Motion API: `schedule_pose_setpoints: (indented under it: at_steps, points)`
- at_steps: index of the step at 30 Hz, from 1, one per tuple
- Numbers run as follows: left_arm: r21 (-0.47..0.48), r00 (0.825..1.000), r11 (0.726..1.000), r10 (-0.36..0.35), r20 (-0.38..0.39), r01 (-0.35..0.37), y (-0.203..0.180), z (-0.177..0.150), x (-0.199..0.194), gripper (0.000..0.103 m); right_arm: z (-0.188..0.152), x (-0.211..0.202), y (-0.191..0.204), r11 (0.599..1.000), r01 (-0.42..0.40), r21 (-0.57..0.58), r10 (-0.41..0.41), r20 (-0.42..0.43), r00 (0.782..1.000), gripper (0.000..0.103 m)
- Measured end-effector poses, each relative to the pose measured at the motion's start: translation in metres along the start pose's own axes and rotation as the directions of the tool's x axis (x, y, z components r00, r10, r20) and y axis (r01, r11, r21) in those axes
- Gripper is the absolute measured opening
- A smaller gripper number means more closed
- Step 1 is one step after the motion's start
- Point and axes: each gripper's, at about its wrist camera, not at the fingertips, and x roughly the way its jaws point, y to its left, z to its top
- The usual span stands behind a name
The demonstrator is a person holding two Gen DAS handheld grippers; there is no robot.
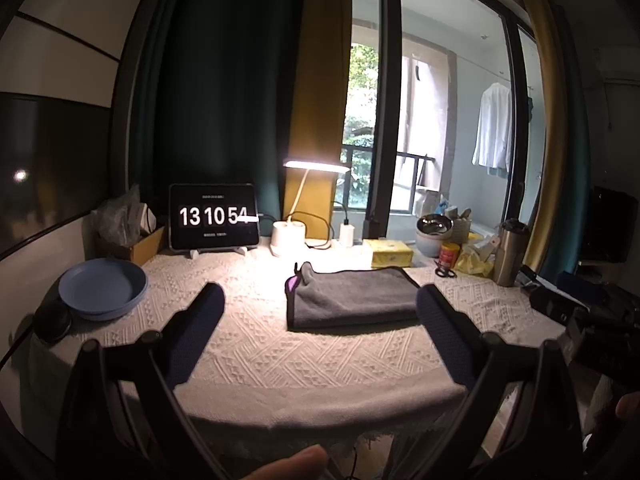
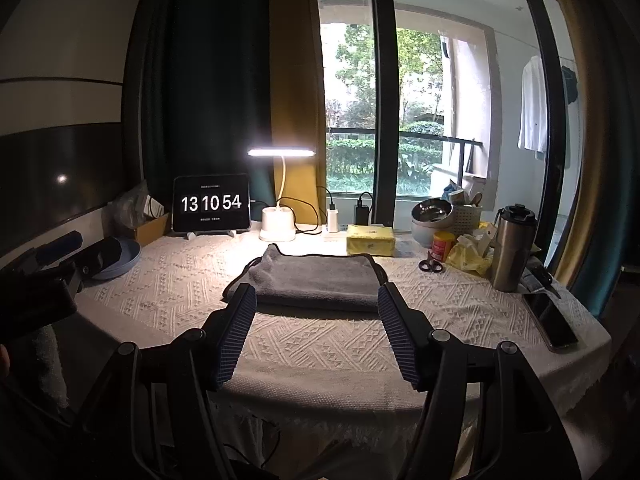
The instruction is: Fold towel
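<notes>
While both tools are hovering above the near edge of the table (image 2: 320,364) with nothing between their pads, the grey towel (image 2: 316,280) is lying mid-table on the patterned white cloth, already doubled into a flat rectangle with its dark binding showing along the sides. The left gripper (image 1: 320,312) is standing with jaws spread wide, offset to the towel's left, so that only its right finger is lining up with the towel's near right corner; the right gripper (image 2: 316,308) is likewise spread wide and is bracketing the towel's near edge from behind. At the far left corner, a purple-lined flap (image 1: 298,280) is curling upward, suggesting the layers are not sitting square. Several risks are arising from this layout. A pinch aimed low is likely to be catching the tablecloth along with the towel, dragging the scissors (image 2: 431,266), the steel tumbler (image 2: 512,248) or the phone (image 2: 550,320) at the right. A pinch taking only the top layer is risking opening the existing fold rather than adding one. Uneven lifting by the two tools is liable to be skewing the edges, and a far sweep is threatening the lamp base (image 2: 277,226) and tissue pack (image 2: 370,240) just behind.
</notes>
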Motion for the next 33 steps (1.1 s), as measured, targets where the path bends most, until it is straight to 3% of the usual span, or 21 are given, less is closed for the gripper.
schedule_pose_setpoints:
  at_steps: [33]
  points:
    - [-0.003,1.000,1.000,0.000,-0.006,0.000,0.0005,-0.0007,0.0008,0.098,-0.0028,0.0023,0.0007,1.000,0.001,0.001,-0.001,-0.013,1.000,0.067]
